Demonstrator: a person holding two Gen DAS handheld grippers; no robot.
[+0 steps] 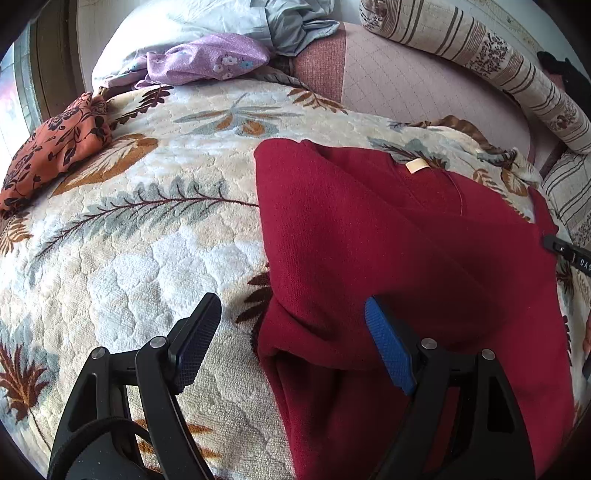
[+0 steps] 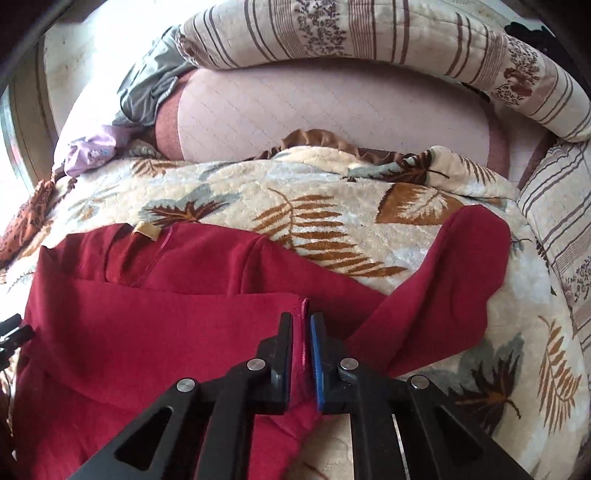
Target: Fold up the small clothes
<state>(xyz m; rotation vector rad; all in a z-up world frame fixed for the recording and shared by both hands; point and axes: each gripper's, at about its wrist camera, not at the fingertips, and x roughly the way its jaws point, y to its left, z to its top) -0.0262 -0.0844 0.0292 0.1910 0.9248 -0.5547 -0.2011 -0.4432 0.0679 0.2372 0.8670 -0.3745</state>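
A dark red garment (image 1: 388, 240) lies partly folded on a leaf-patterned blanket (image 1: 147, 240), its cream neck label (image 1: 415, 166) at the far edge. My left gripper (image 1: 291, 317) is open, its jaws wide apart over the garment's near left edge, holding nothing. In the right wrist view the red garment (image 2: 147, 325) fills the lower left, with a sleeve (image 2: 443, 269) stretched to the right. My right gripper (image 2: 301, 321) is shut on the hemmed edge of a folded layer of the red garment. Its tip shows at the right edge of the left wrist view (image 1: 569, 253).
An orange floral cloth (image 1: 51, 147) lies at the blanket's left edge. A lilac floral cloth (image 1: 207, 59) and a grey-blue garment (image 1: 295, 26) lie at the back. A striped bolster (image 2: 406, 40) curves along the far side, behind a pink quilted sheet (image 2: 314, 110).
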